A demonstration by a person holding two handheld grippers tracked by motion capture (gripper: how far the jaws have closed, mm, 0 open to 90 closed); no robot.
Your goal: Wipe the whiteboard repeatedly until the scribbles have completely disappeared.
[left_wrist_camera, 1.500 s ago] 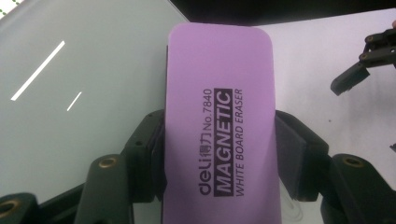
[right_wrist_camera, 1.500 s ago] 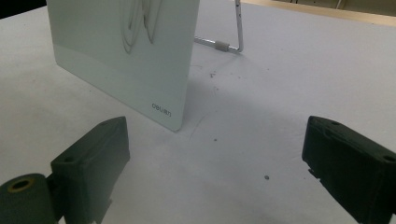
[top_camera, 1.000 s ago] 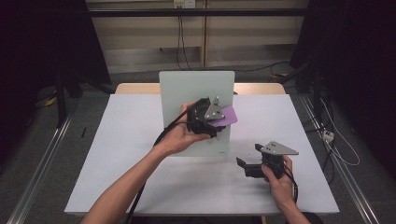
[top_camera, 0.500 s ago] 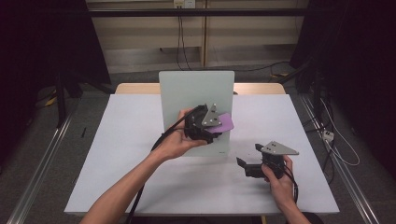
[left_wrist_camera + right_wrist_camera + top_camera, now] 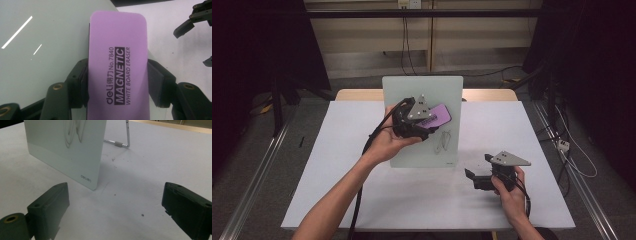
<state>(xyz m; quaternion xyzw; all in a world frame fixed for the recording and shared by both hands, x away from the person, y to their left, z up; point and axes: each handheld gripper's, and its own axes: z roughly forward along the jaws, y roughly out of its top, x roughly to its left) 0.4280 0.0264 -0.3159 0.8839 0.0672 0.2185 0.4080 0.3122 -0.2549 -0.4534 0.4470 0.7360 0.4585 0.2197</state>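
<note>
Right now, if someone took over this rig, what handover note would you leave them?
Left gripper: jaws shut on the purple eraser, held up in front of the whiteboard.
Right gripper: jaws open, nothing between them, low over the table to the board's right.
Whiteboard: stands propped on its wire stand at mid-table.
Done: eraser picked up and brought to the board.
Left: pen scribbles remain near the board's lower right; likely wipe them off next.

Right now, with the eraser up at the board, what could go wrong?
1. The board leans on a thin wire stand; a hard push from the eraser could tip or slide it.
2. The left hand-held gripper pinches the eraser's lower half, so it might twist.
3. The scribble sits lower; a pass could miss it.
</note>
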